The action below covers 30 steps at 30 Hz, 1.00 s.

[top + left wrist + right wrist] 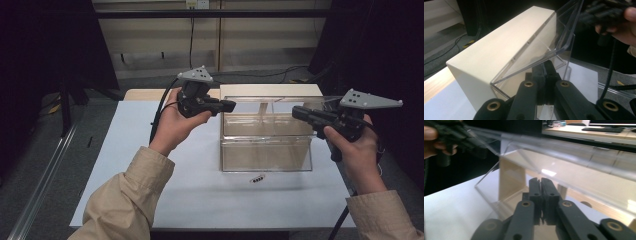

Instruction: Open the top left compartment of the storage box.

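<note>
Clear acrylic lidded box (pixel 266 150), centre frame on white bench (pixel 150 165). Left claw (pixel 227 105), right claw (pixel 298 112): jaws pressed together, empty, flanking raised transparent lid (pixel 554 47), likely nudging.

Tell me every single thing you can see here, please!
Clear plastic box: one, see-through with a cream back, middle of the table, its lid lifted partway.
Small black part: one, black, on the sheet just in front of the box.
White sheet: one, white, covering the table.
Left gripper: one, black, at the box's left side, fingers together.
Right gripper: one, black, at the box's right side, fingers together.
Hands: two, beige sleeves.
</note>
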Available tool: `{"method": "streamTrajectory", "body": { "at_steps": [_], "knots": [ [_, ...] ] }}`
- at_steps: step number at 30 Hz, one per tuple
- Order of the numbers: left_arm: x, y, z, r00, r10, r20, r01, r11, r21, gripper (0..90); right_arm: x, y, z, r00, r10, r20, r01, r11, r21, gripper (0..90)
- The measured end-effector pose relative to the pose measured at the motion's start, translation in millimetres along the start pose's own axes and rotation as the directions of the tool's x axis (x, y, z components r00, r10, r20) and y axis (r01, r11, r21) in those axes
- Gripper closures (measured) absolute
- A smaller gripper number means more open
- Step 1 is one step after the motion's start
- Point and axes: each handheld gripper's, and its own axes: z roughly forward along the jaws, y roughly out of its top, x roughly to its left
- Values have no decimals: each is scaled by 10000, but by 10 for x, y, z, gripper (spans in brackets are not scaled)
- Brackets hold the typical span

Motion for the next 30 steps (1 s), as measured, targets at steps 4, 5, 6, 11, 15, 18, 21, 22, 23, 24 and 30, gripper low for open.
{"method": "streamTrajectory", "body": {
  "at_steps": [4,5,6,11,15,18,21,22,23,24,30],
  "knots": [
    [3,2,6,10000,-45,35,45,10000,12,900,158,-173,-11,9986,-146,-503,165,9991,389,720],
    [3,2,6,10000,-22,26,22,10000,75,900,158,-173,-11,9986,-146,-503,165,9991,389,720],
    [4,2,6,10000,1,-4,-1,9999,146,900,204,-230,-7,9980,-105,-620,136,9986,511,675],
    [-5,4,11,10000,-22,-51,22,10000,63,900,404,-546,48,9950,-50,-993,165,9932,1151,481],
    [-6,8,8,10000,-36,-41,36,10000,88,900,523,-783,107,9914,121,-1302,85,9876,1568,370],
    [-10,13,8,10000,-15,-30,15,9999,162,900,584,-980,172,9916,84,-1289,192,9772,2113,296],
    [-15,13,11,10000,-17,-61,18,9999,146,900,612,-1099,207,9904,151,-1376,173,9727,2314,269],
    [-15,14,9,10000,-7,-69,8,9998,175,900,623,-1134,219,9905,139,-1366,195,9705,2401,243],
    [-15,13,11,10000,-20,-61,21,9999,152,900,623,-1134,219,9905,139,-1366,195,9705,2401,243],
    [-13,12,11,10000,-18,-54,19,9999,161,900,644,-1198,237,9906,86,-1365,271,9658,2579,215],
    [-6,11,7,9999,-4,-104,6,9997,235,900,703,-1360,270,9902,105,-1395,308,9563,2907,169]
  ]
}}
